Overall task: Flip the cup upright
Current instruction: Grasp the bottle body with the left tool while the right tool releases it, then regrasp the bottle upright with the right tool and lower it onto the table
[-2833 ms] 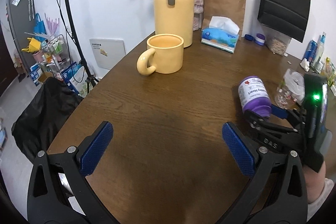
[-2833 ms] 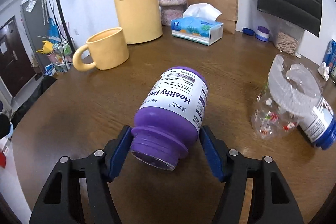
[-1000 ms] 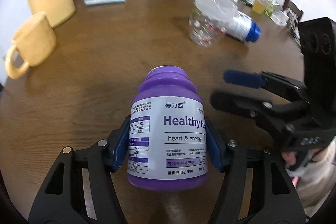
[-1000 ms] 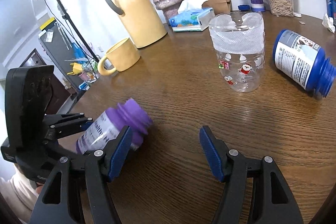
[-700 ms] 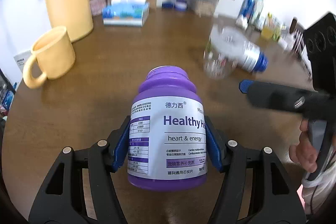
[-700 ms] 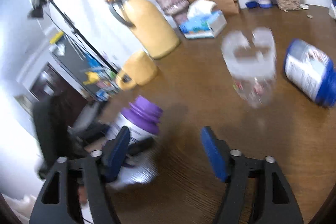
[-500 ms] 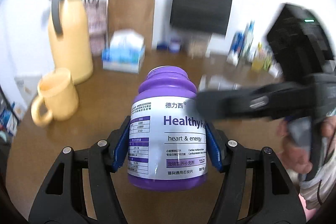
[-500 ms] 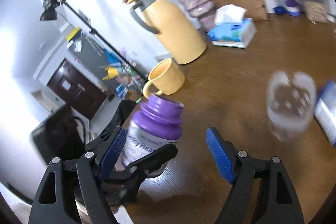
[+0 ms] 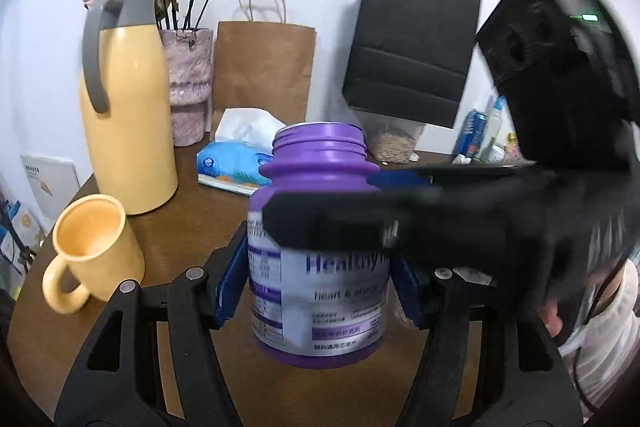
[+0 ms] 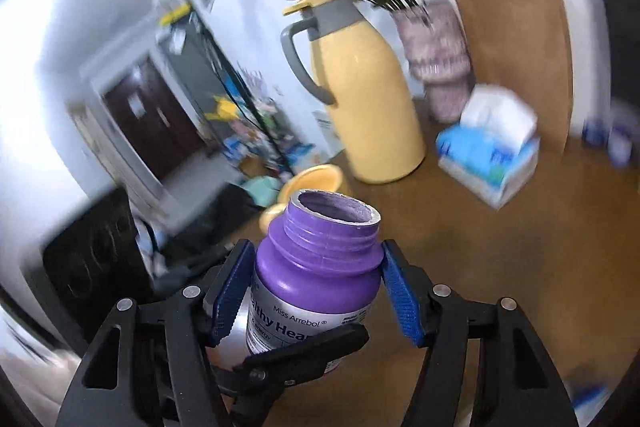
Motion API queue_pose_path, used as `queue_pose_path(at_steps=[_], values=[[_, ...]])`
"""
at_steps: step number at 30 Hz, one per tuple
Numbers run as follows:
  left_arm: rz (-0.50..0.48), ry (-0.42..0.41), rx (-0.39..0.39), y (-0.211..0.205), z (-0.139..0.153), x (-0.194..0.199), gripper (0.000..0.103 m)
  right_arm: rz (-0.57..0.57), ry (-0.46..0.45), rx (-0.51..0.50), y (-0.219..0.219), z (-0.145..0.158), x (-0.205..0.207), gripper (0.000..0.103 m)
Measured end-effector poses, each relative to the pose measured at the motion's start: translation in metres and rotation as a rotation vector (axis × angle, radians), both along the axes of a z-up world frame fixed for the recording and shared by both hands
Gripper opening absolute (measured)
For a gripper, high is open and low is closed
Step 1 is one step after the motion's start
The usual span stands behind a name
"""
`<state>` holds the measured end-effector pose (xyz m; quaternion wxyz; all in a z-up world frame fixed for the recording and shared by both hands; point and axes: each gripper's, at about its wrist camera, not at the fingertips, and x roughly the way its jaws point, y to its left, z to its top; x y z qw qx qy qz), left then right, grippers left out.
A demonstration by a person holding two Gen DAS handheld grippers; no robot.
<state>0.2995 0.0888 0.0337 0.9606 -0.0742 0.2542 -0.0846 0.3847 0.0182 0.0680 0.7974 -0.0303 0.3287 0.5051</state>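
My left tongs pinch the purple bottle, pads pressed on its labelled sides, holding it low in the middle of the frame, mouth up and clear of the bench. My right tongs bracket its shoulder, pads just beside the purple plastic; with the blur I cannot tell whether they press or stand slightly spread. I judge the turning done, since the open neck points upward. What is left is to set the base down on the wood and let go, well apart from the yellow mug.
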Motion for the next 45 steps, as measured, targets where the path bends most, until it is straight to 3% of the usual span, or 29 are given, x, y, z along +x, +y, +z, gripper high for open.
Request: queue_pose_path(at_steps=[2, 8, 13, 16, 20, 24, 29, 31, 35, 38, 40, 45], values=[[0.016, -0.011, -0.012, 0.005, -0.005, 0.012, 0.06, 0.033, -0.077, -0.006, 0.002, -0.005, 0.006, 0.068], [0.03, 0.027, -0.07, 0.013, -0.028, 0.035, 0.06, 0.024, -0.03, -0.002, 0.002, -0.031, 0.037, 0.069], [0.033, -0.022, -0.032, 0.007, -0.023, 0.022, 0.06, -0.009, -0.055, 0.052, -0.007, -0.028, 0.023, 0.069], [0.033, -0.006, -0.065, 0.008, -0.024, 0.009, 0.06, -0.034, -0.119, 0.055, -0.007, -0.028, -0.003, 0.069], [0.036, 0.071, 0.002, -0.003, -0.038, -0.011, 0.06, -0.036, -0.161, 0.018, -0.003, -0.04, -0.042, 0.068], [-0.004, 0.137, 0.003, -0.006, -0.058, -0.036, 0.06, -0.008, -0.16, -0.039, -0.003, -0.061, -0.071, 0.068], [-0.035, 0.193, 0.066, -0.022, -0.072, -0.067, 0.067, -0.023, -0.213, -0.112, -0.009, -0.074, -0.11, 0.068], [-0.033, 0.198, 0.073, -0.027, -0.074, -0.078, 0.075, -0.051, -0.222, -0.122, -0.015, -0.076, -0.12, 0.068], [-0.021, 0.223, 0.038, -0.031, -0.079, -0.103, 0.075, -0.092, -0.18, -0.082, -0.034, -0.078, -0.133, 0.068], [-0.01, 0.256, 0.079, -0.041, -0.085, -0.117, 0.076, -0.13, -0.205, -0.104, -0.044, -0.082, -0.15, 0.068], [-0.02, 0.272, 0.1, -0.045, -0.089, -0.124, 0.082, -0.161, -0.2, -0.099, -0.055, -0.085, -0.16, 0.068], [-0.018, 0.266, 0.08, -0.045, -0.089, -0.145, 0.082, -0.289, -0.216, -0.135, -0.08, -0.089, -0.182, 0.068]])
